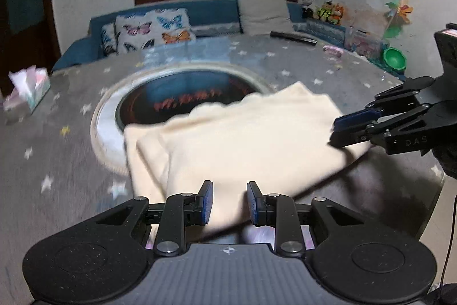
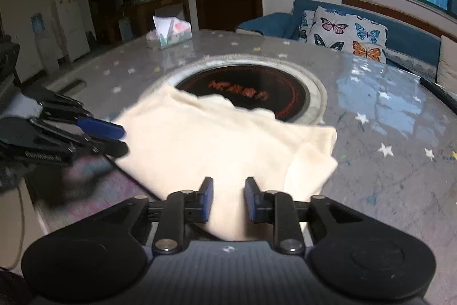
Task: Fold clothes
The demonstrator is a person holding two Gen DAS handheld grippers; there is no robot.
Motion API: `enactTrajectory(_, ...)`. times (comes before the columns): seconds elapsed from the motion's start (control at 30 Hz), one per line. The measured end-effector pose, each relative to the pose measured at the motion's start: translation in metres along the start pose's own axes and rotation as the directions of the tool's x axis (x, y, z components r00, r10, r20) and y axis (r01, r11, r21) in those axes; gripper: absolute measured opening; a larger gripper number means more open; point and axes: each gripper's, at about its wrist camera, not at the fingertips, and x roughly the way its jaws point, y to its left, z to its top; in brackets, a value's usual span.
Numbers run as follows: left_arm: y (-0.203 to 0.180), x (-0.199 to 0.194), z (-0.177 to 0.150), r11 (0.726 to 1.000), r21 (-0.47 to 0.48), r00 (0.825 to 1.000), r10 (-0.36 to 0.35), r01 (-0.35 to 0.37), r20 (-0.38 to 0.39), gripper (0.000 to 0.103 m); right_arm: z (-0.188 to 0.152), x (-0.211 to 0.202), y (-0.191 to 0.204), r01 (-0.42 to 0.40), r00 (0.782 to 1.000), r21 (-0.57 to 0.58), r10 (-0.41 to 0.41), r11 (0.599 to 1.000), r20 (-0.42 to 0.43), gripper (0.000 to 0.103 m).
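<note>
Grey star-patterned round worktop is carrying a folded cream cloth garment at its near edge, partly lying over the dark round inset hob, long axis running across. A tissue box is holding tissues. Left claw and right claw are both standing slightly spread, with garment lying between pads, unpinched.

On the side of my right tongs, seen from the left wrist camera, I can read the raised letters "DAS"; whatever follows runs out of view. The dark round hob set in the table bears orange-red characters, too blurred for me to read. The lettering along my left tongs is smeared and unreadable.
</note>
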Motion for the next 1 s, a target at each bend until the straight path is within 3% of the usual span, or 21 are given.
enactTrajectory(0.37, 0.014, -0.006, 0.001, 0.998, -0.068, 1.000, -0.012, 0.012, 0.012, 0.028, -0.001, -0.001, -0.004, 0.003, 1.000, 0.002, -0.003, 1.000, -0.015, 0.030)
enactTrajectory(0.53, 0.016, -0.007, 0.011, 0.998, -0.069, 0.999, -0.006, 0.009, 0.040, 0.031, 0.015, -0.006, -0.006, -0.001, 1.000, 0.005, 0.001, 1.000, 0.010, 0.030)
enactTrajectory(0.73, 0.023, 0.006, 0.023, 0.996, -0.089, 0.999, 0.007, -0.003, 0.044, 0.032, 0.041, 0.017, -0.004, 0.001, 1.000, -0.006, -0.001, 1.000, 0.015, 0.028)
enactTrajectory(1.0, 0.027, 0.017, 0.021, 0.995, -0.104, 1.000, -0.006, 0.008, 0.021, 0.032, 0.084, 0.071, 0.017, -0.063, 0.998, -0.038, 0.063, 0.997, 0.005, 0.014)
